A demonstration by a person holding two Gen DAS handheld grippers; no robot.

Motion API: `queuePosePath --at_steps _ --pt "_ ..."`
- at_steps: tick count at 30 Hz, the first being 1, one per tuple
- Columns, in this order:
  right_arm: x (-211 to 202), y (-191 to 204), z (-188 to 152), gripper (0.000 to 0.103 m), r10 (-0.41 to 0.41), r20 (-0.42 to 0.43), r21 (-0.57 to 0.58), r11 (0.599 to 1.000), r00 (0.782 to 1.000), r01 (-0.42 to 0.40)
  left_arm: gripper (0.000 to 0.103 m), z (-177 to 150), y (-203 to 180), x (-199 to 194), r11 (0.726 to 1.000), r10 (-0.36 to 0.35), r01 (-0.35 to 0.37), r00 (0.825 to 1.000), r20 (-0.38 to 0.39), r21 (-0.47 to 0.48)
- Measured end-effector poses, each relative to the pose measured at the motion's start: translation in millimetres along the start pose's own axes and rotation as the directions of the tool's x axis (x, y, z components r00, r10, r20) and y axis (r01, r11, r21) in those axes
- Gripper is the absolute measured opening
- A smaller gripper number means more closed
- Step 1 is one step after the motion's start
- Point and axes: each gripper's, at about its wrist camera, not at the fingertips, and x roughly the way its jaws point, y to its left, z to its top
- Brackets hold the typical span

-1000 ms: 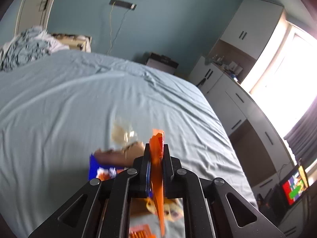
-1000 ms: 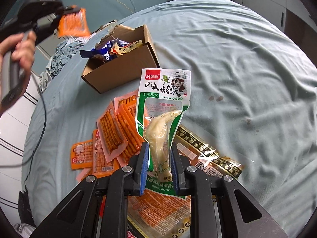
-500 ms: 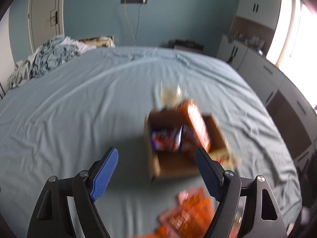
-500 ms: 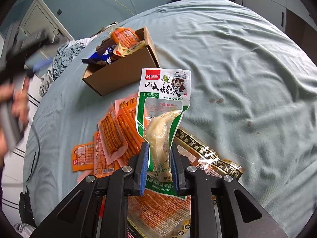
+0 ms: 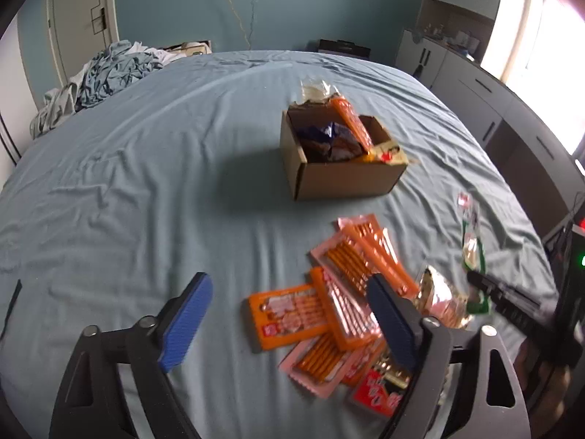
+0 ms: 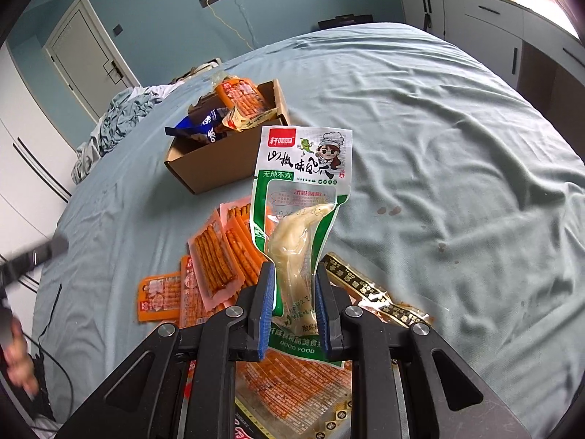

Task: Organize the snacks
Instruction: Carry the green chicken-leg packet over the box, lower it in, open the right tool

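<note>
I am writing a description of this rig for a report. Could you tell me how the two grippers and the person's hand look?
Both the left gripper and the right gripper are matte black, with angular linkage arms, triangular cut-outs and silver pivot bolts. Their fingers carry ribbed blue pads. In the right wrist view, a bare hand shows blurred at the left edge; no sleeve is visible.

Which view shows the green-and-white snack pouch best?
Right wrist. The green-and-white pouch stands upright and sharp in the right gripper, label facing the lens. The left wrist view catches only a blurred sliver of it at the right edge, above the bed.
</note>
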Motion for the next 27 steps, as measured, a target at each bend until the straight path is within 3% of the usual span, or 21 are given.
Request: queuePosePath --at_steps 4,8,12,15,23,27 --pt "-9 4 -9 0.019 -0.032 0.030 -0.034 0.999 0.999 0.033 0.091 -18 -4 11 0.997 0.058 -0.057 0.998 -0.015 0.060" --pt "-17 6 -16 0.019 -0.039 0.015 -0.051 0.998 0.999 0.040 0.091 -11 -9 19 0.998 0.025 -0.025 1.000 -0.001 0.057" --pt "-23 16 -10 0.019 -0.062 0.009 -0.066 0.996 0.998 0.063 0.091 -5 -17 20 0.990 0.059 -0.066 0.997 0.057 0.125" --pt "-25 27 0 0.019 -0.066 0.016 -0.075 0.995 0.998 0.067 0.091 -6 -14 23 0.986 0.074 -0.081 0.996 0.053 0.143" --pt "-30 64 63 0.019 -0.032 0.038 -0.089 0.995 0.999 0.035 0.091 1 9 22 0.999 0.006 -0.007 1.000 0.010 0.036" --pt "-25 82 103 0.019 -0.019 0.011 -0.107 0.994 1.000 0.020 0.091 5 11 24 0.999 0.027 -0.028 1.000 0.009 0.023"
